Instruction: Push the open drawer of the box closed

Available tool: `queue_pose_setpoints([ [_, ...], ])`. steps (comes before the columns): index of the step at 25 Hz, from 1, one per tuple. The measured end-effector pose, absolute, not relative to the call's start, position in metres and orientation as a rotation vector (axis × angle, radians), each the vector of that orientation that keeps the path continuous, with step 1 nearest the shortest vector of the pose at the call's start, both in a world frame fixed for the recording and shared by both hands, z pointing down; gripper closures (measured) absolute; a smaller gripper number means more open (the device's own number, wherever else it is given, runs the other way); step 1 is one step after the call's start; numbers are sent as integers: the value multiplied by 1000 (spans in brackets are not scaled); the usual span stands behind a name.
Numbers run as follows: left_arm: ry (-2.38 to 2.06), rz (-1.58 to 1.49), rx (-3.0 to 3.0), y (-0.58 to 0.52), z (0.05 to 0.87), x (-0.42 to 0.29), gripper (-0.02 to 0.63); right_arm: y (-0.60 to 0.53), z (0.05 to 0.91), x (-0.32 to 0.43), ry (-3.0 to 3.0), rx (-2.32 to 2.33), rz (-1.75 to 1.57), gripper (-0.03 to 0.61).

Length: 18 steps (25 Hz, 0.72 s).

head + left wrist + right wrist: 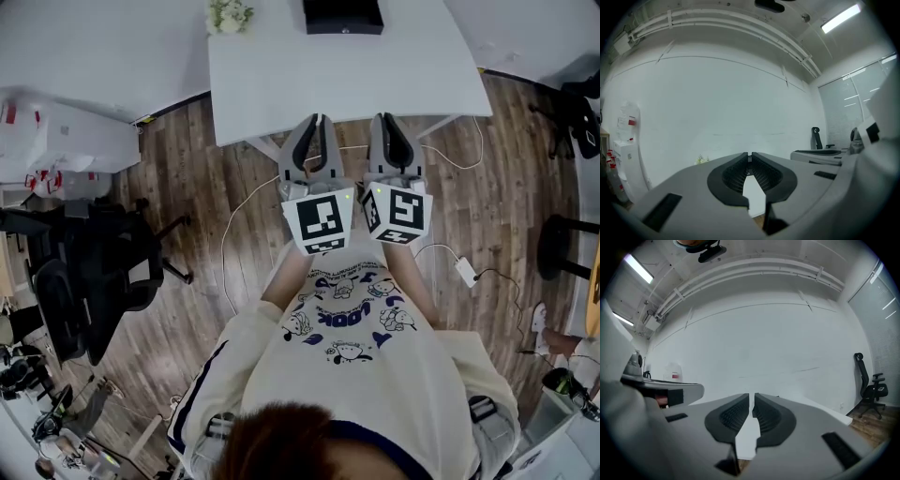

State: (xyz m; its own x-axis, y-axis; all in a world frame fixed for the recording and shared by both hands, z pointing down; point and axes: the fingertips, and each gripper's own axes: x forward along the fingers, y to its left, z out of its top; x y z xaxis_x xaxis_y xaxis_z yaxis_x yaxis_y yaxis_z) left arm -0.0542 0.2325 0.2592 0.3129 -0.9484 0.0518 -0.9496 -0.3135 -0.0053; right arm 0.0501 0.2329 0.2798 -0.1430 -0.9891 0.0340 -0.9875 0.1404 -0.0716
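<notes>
**A:** Where is the box?

**B:** Only the head view shows it. One black box (342, 15) sits at the far edge of the white table (281, 84), and the top of the frame cuts off its back. From there I cannot make out its drawer.

**A:** And the two gripper views?

**B:** They look level across the table toward a white wall. The left gripper view catches one small plant (701, 160) at the table's far edge. The head view shows it too, left of the box.

**A:** How many grippers?

**B:** Two, side by side at the table's near edge and well apart from the box. The left gripper (317, 118) has its jaws pressed together at the tips, with nothing between them. The right gripper (389, 118) has its jaws drawn in to a thin slit and is likewise empty. Each carries one marker cube (321, 221), which only the head view shows.

**A:** Anything else?

**B:** One black chair (94, 272) stands on the wooden floor left of the table. The right gripper view shows one black chair (869, 385) off the table's right side, small and hard to make out.
</notes>
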Motion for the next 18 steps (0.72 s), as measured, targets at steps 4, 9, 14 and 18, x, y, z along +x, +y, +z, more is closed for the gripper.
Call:
queue_pose_setpoints([
  [4, -1805, 69, 2539, 211, 260, -59, 578, 213, 282, 45, 2345, -2057, -124, 528],
  [9, -1777, 77, 2563, 191, 263, -69, 578, 195, 284, 36, 2321, -2092, -119, 528],
  [14, -1752, 91, 2561, 175, 269, -75, 578, 182, 288, 28, 2316, -2112, -133, 528],
  [18, -1740, 103, 2555, 162, 273, -74, 578, 171, 294, 27, 2324, -2125, -152, 528],
])
